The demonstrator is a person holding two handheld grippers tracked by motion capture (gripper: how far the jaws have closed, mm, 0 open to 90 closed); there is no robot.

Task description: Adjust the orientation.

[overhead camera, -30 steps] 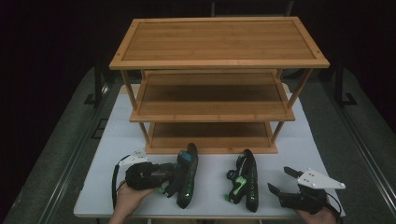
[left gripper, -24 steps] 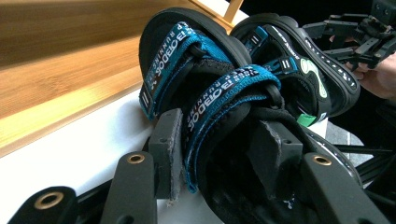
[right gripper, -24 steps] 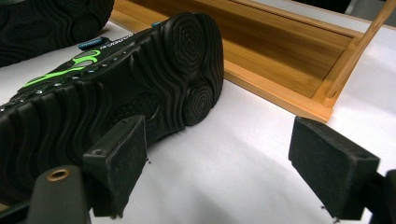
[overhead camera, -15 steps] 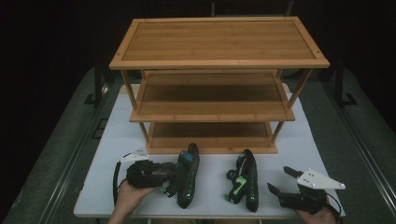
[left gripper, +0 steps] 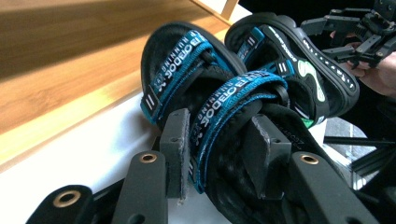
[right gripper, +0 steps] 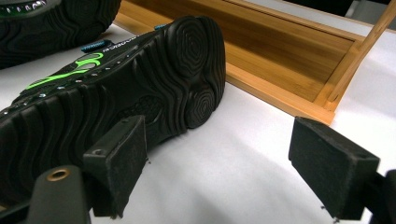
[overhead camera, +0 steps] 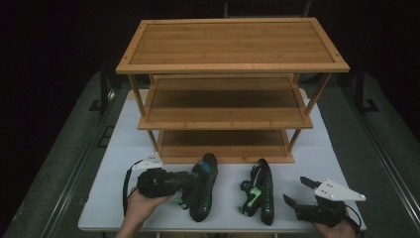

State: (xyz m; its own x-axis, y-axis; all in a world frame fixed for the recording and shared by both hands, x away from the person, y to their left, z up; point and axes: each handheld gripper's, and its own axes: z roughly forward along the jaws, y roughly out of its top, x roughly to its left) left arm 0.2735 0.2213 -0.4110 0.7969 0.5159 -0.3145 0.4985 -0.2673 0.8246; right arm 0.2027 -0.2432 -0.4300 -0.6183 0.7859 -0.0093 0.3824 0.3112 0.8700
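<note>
Black sandals, two of them, lie on the white desk (overhead camera: 119,163) in front of a bamboo rack (overhead camera: 230,64) with three shelves. The left sandal (overhead camera: 204,191), with two blue straps, sits upright beside the left gripper (overhead camera: 184,188); in the left gripper view its jaws have just been closing and their pads press on the rear strap (left gripper: 219,116) from both sides. The right sandal (overhead camera: 260,191) lies tipped on its edge, sole toward the right gripper (overhead camera: 296,191), green marks showing. That gripper's jaws stand spread wide with nothing between them, one pad (right gripper: 119,158) just beside the sole. Two hands hold the two grippers at the desk's near edge.
</note>
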